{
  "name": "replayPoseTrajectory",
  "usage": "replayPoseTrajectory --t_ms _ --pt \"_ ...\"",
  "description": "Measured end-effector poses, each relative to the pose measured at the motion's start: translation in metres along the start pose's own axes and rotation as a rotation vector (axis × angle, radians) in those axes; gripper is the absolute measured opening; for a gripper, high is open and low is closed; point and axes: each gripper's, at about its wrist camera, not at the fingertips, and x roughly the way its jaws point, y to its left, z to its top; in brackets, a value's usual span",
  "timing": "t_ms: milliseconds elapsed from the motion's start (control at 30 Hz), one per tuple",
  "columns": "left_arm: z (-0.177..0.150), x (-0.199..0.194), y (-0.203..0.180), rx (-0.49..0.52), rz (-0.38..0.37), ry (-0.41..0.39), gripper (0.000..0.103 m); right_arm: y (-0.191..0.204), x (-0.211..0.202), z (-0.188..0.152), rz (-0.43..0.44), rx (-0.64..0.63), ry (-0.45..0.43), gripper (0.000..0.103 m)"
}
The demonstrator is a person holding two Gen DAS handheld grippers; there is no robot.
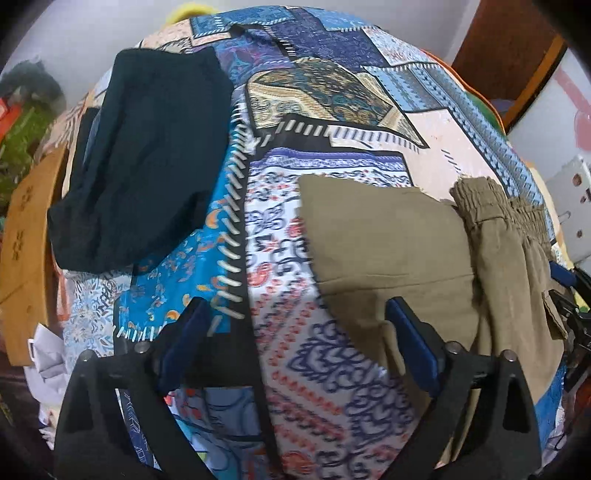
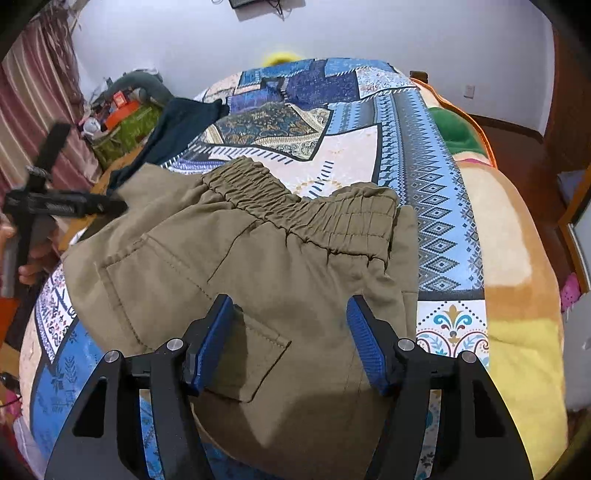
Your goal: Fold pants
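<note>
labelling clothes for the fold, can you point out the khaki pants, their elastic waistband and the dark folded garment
khaki pants (image 2: 258, 266): right wrist view, on the flat fabric below the waistband.
elastic waistband (image 2: 310, 214): right wrist view, on the gathered band.
dark folded garment (image 1: 147, 155): left wrist view, on the middle of its top face.

Pale wall (image 2: 332, 33) behind a bed with patchwork quilt (image 2: 424, 155); striped curtain (image 2: 33, 92) at left; dark wood floor (image 2: 517, 147) and wooden door (image 1: 509, 48) at right.
</note>
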Motion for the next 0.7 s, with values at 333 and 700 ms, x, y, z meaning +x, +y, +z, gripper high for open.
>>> replayPoseTrajectory --t_ms 333,700 --pt "-0.004 -0.026 0.008 -0.002 0.106 -0.071 0.096 0.003 -0.011 -0.003 -0.014 -0.018 0.011 0.060" --pt "-0.015 -0.063 -0.006 -0.045 -0.008 -0.149 0.093 -0.022 -0.044 -0.002 -0.065 0.062 -0.058 0.063"
